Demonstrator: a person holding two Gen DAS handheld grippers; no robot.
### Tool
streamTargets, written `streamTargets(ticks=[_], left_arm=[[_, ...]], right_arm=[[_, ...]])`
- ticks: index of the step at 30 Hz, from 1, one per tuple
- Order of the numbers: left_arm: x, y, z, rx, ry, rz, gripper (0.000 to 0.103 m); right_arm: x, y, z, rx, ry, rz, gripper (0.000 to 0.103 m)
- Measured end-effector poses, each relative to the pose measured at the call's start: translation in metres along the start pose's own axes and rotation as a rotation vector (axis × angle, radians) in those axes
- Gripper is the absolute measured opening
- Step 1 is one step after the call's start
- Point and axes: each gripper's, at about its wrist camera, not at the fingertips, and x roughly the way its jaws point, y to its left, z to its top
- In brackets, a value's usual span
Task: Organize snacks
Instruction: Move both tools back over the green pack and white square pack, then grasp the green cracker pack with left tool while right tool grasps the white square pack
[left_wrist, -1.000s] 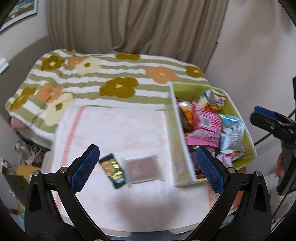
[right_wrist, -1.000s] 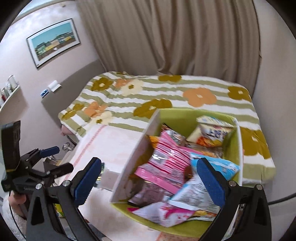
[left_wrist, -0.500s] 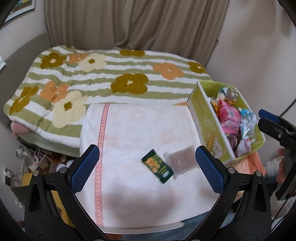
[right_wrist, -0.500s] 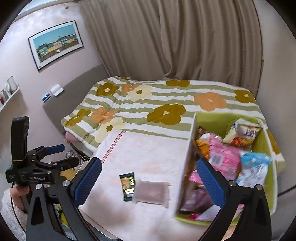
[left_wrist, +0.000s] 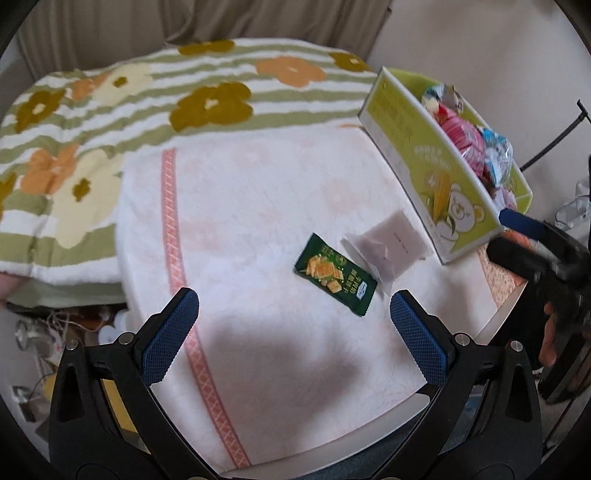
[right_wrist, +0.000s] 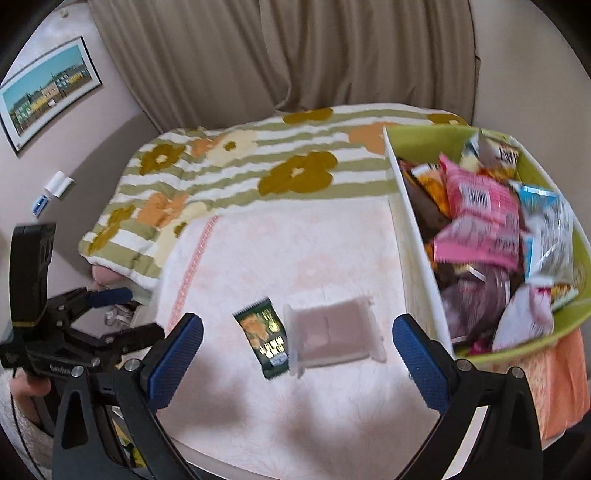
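Left gripper (left_wrist: 293, 319): I see its two blue-padded fingers spread wide with nothing between them, hovering above the near part of the towel; from my right camera it shows at the far left (right_wrist: 122, 314), a hand (right_wrist: 27, 391) on its handle.
Right gripper (right_wrist: 297, 347): I see it spread wide as well, empty, hanging over the two loose packets; in my left view only its blue tip and dark body show at the right edge (left_wrist: 524, 236), close to the box's near corner.
Green snack packet (left_wrist: 334, 274): lies flat on the towel, tilted, its corner just touching or overlapping the pale pouch; I cannot tell which.
Pale pouch (left_wrist: 388, 249): translucent, mauve contents, flat on the towel between the green packet and the box.
Snack box (left_wrist: 424, 162): lime green with a bear and corn print, standing on the towel's right side, heaped with pink, blue and orange bags (right_wrist: 480, 206).
Towel (left_wrist: 258, 206): pale pink with an orange patterned stripe, spread over the table.
Floral blanket (left_wrist: 147, 103): green-striped, lying behind the towel.
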Motion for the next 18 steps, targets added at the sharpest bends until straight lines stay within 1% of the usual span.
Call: streamTargets(ticks=[4, 8, 11, 13, 18], left_arm=[[0.03, -0.001, 0.005, -0.018, 0.03, -0.028, 0.102], [0.062, -0.008, 0.011, -0.021, 0.053, -0.011, 0.102], [0.088, -0.016, 0.013, -0.019, 0.086, 0.041, 0.102], [0.102, -0.017, 0.013, -0.035, 0.109, 0.06, 0.102], [0.131, -0.025, 0.014, -0.05, 0.151, 0.115, 0.102]], right_arm=[[0.016, -0.001, -0.022, -0.043, 0.009, -0.046, 0.102], [0.038, -0.006, -0.042, -0.062, 0.023, -0.057, 0.102], [0.05, -0.01, -0.051, -0.055, 0.033, -0.052, 0.102], [0.055, -0.012, -0.055, -0.051, 0.044, -0.051, 0.102], [0.064, -0.015, -0.064, -0.09, 0.057, -0.046, 0.102]])
